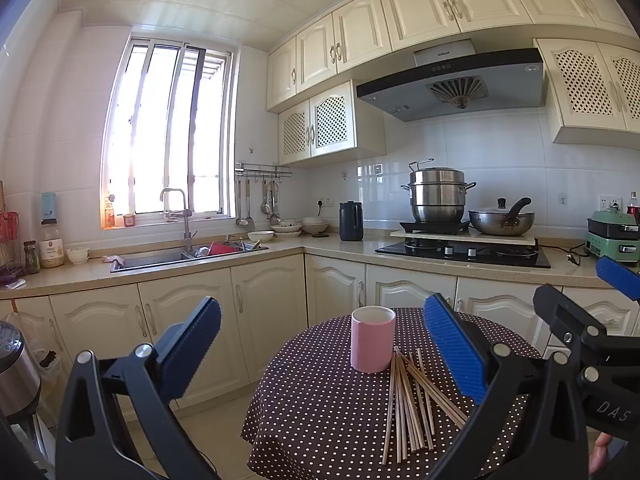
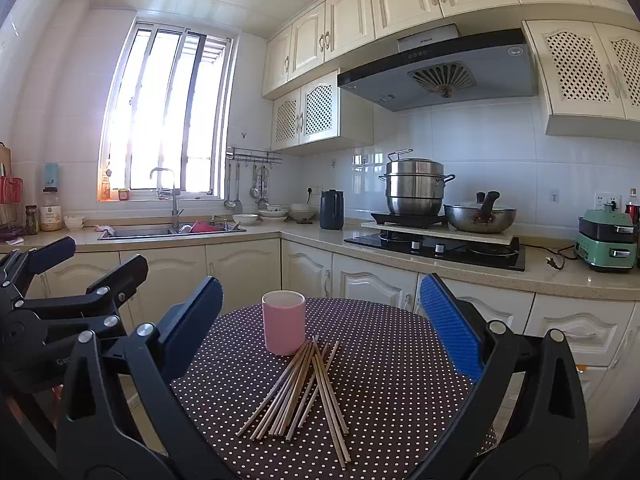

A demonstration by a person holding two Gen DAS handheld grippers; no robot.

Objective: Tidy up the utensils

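A pink cup (image 1: 373,339) (image 2: 283,322) stands upright on a round table covered in a brown dotted cloth (image 1: 320,408) (image 2: 392,368). Several wooden chopsticks (image 1: 412,400) (image 2: 304,388) lie in a loose pile just in front of the cup, some crossing each other. My left gripper (image 1: 320,356) hangs open above the table's near side, nothing between its blue pads. My right gripper (image 2: 320,332) is open too and holds nothing; cup and chopsticks show between its fingers, further off. Each gripper appears at the edge of the other's view.
Behind the table runs an L-shaped kitchen counter (image 1: 328,250) with a sink (image 1: 168,258), a dark kettle (image 1: 351,221), a hob with a steel pot (image 1: 438,196) and a wok (image 1: 502,221), and a green appliance (image 1: 612,236). A steel appliance (image 1: 16,368) stands at the left.
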